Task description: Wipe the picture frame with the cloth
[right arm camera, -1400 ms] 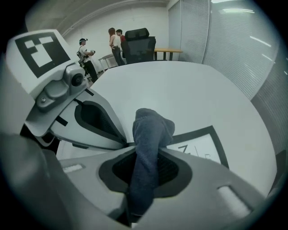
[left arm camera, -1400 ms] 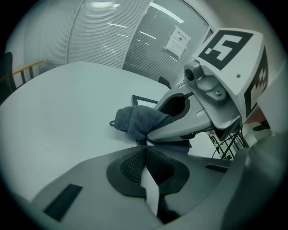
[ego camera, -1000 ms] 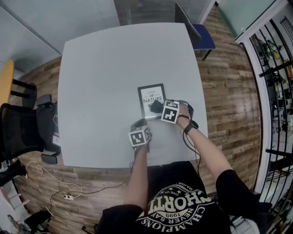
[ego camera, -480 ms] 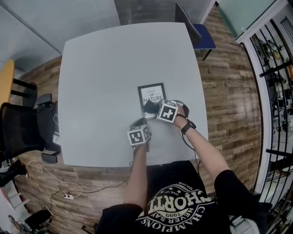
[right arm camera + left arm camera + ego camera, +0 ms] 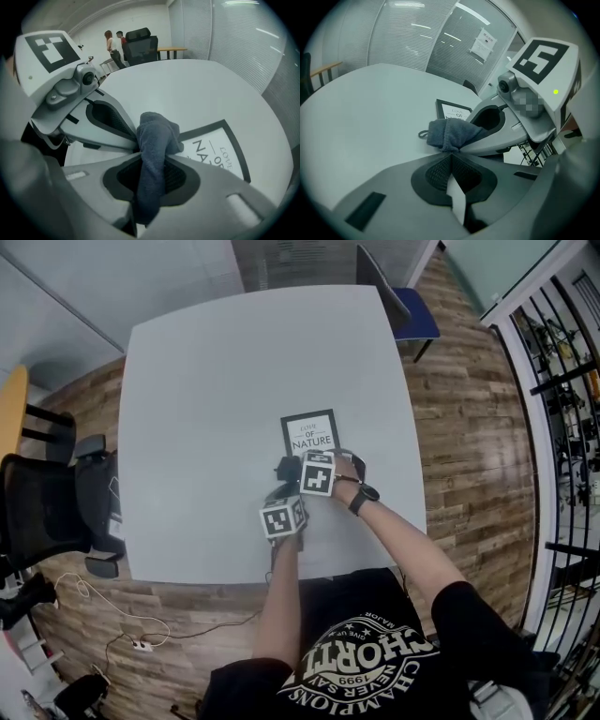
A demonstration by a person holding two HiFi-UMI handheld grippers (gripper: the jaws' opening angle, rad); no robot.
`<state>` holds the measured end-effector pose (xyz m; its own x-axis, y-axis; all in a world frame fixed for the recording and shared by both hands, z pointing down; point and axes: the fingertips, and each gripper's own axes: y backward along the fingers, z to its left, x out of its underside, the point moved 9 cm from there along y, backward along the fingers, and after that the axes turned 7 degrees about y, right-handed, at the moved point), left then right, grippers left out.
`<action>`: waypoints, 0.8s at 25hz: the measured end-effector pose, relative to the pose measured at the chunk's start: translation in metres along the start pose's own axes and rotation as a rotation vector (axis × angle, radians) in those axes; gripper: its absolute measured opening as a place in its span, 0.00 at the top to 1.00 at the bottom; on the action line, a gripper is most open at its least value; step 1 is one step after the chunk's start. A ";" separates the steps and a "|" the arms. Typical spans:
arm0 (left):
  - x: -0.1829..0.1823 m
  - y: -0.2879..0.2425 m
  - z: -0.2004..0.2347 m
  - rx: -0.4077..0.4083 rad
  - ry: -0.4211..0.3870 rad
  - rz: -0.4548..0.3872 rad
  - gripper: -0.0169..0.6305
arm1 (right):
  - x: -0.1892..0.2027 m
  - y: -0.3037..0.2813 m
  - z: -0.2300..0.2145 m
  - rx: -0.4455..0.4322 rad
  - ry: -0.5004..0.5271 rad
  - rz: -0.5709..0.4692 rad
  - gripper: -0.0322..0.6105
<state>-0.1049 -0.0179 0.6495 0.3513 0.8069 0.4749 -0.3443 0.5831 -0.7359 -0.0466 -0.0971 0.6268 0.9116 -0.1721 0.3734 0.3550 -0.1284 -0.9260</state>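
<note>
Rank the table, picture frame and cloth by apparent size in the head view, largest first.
1. table, by far the largest
2. picture frame, its near edge partly covered
3. cloth, a small dark bunch

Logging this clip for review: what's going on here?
A person works at a white table with two tools. The right hand-held gripper is shut on a dark grey cloth, held at the near left corner of the picture frame, which lies flat. The left hand-held gripper is shut, its tips right at the cloth; whether it pinches it is unclear.
</note>
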 end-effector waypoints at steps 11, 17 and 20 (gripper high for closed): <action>0.001 0.000 -0.002 -0.014 -0.040 -0.005 0.98 | 0.094 0.046 -0.001 0.086 -0.144 0.115 0.83; 0.001 -0.001 -0.003 -0.004 -0.040 0.000 0.98 | 0.110 0.049 0.000 0.119 -0.207 0.073 0.83; 0.001 0.000 -0.002 0.013 -0.013 -0.011 0.98 | 0.111 0.049 -0.001 0.118 -0.209 0.076 0.83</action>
<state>-0.1024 -0.0174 0.6492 0.3439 0.8016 0.4890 -0.3518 0.5928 -0.7244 0.0714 -0.1230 0.6230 0.9552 0.0307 0.2945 0.2948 -0.0061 -0.9556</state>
